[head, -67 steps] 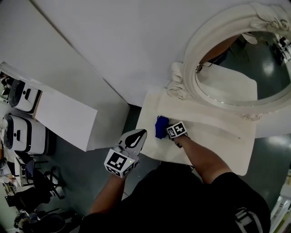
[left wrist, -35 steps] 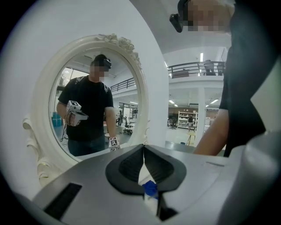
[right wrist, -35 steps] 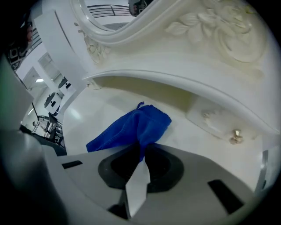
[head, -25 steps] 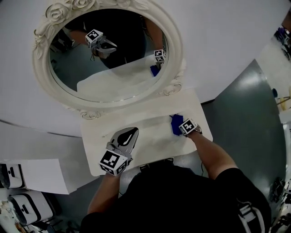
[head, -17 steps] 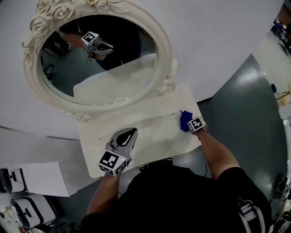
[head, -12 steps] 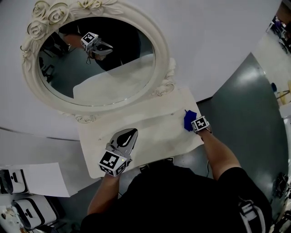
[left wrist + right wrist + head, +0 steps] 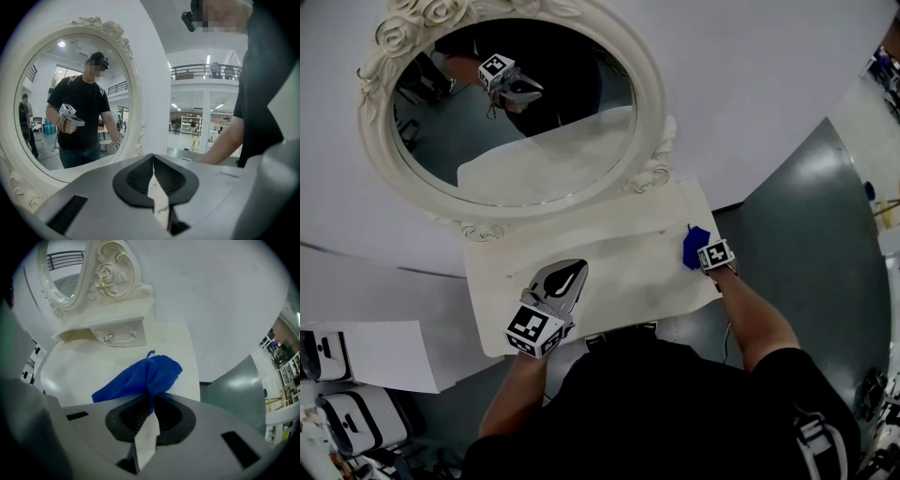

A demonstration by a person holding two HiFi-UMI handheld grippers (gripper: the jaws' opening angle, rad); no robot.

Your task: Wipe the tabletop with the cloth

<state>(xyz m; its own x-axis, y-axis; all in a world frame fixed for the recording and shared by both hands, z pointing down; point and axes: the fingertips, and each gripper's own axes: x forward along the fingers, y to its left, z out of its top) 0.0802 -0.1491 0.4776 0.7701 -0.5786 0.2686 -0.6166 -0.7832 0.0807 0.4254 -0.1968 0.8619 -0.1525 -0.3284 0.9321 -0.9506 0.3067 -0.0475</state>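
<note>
Right gripper view: right gripper point(image 7: 152, 401) is pinching the blue cloth point(image 7: 140, 376) at the tabletop point(image 7: 89, 369) right end. Left gripper point(image 7: 153, 171) is idling, jaws together, empty. Wiping is probably underway; how much is left is unclear.

L hand-held gripper point(image 7: 577, 269), R point(image 7: 699, 251): jaws together

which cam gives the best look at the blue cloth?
Right gripper view: the blue cloth fills the centre, pinched in the shut right tongs, bunched over the tabletop. Head view shows only a small blue patch at the table's right edge. Left gripper view: not discernible.
</note>
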